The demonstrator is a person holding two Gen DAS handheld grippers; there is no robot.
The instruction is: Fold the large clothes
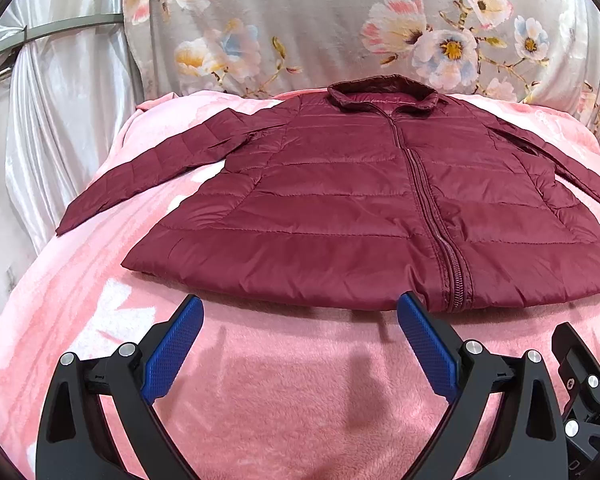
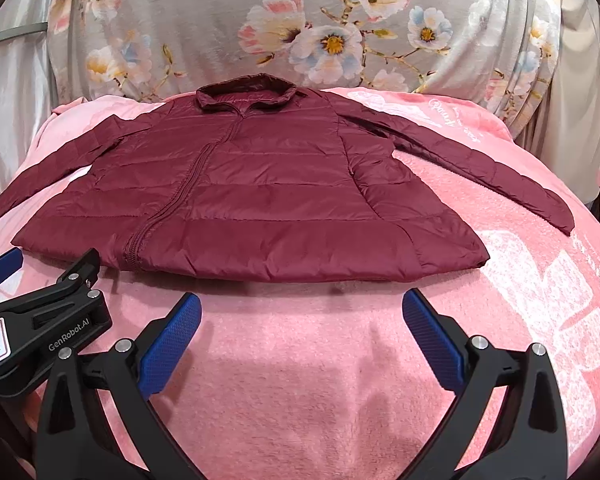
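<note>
A fluffy pink fleece blanket (image 1: pixel 284 384) covered the surface, backed by a grey flower-printed cloth (image 1: pixel 320 12). On it lay a dark red quilted puffer jacket (image 1: pixel 340 200), flat, zipped, collar far, hem near. Only the right wrist view showed its whole right sleeve (image 2: pixel 480 164) and the blanket's white print (image 2: pixel 548 320); the left view alone showed the left sleeve's cuff (image 1: pixel 66 226). The left gripper (image 1: pixel 300 316) and right gripper (image 2: pixel 302 314) stood wide and empty, just short of the hem.
</note>
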